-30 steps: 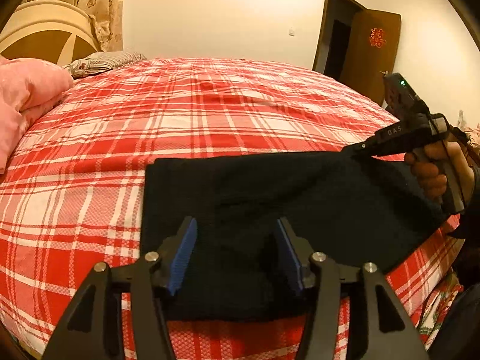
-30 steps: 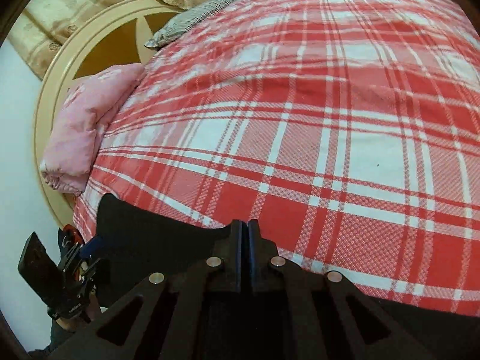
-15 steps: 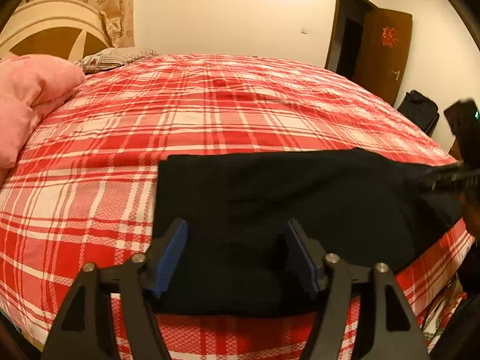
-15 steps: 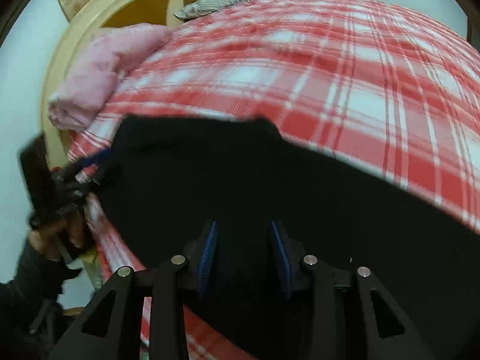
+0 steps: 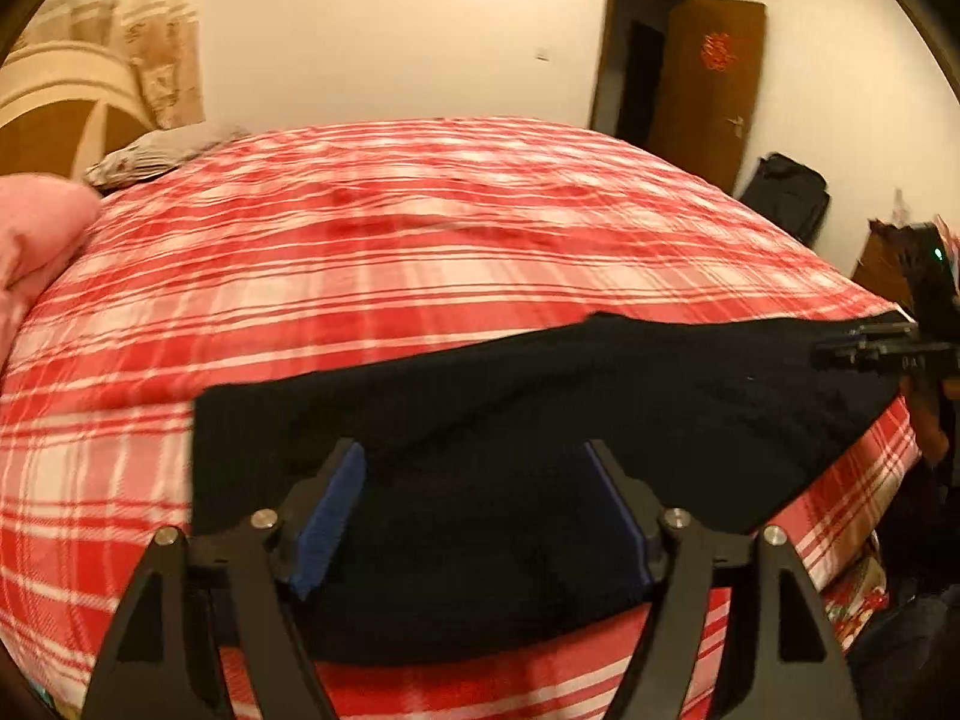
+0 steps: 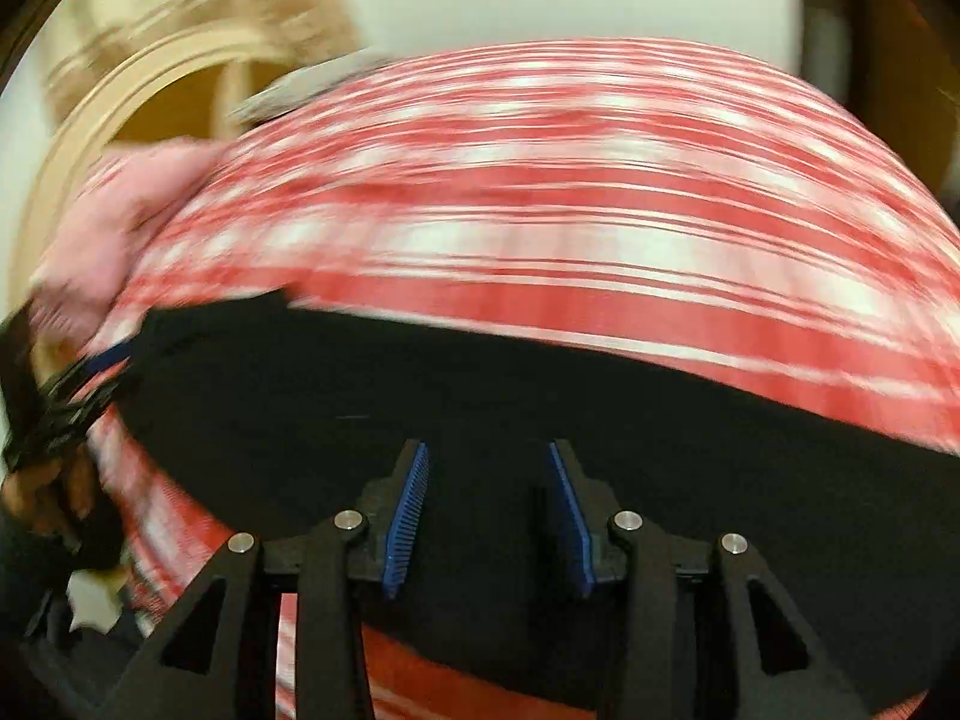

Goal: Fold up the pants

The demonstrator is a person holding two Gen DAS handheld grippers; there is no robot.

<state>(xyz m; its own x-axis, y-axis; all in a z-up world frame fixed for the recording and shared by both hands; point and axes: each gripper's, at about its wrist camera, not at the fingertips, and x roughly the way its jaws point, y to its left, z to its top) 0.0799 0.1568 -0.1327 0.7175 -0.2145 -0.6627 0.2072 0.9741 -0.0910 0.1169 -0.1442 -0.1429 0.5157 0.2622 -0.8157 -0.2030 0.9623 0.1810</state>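
My left wrist camera looked down close over the black pants [image 5: 510, 420] toward the door [image 5: 708, 90], my right, blurred, faced the headboard [image 6: 150, 102], and both shared the pants and plaid bed [image 5: 390, 252].

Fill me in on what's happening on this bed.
A person is folding black pants on a bed with a red plaid cover, holding a gripper in each hand. The pants lie flat, folded into a dark slab near the bed's edge. The left gripper and the right gripper are both over the cloth with jaws opening and nothing pinched between their pads.
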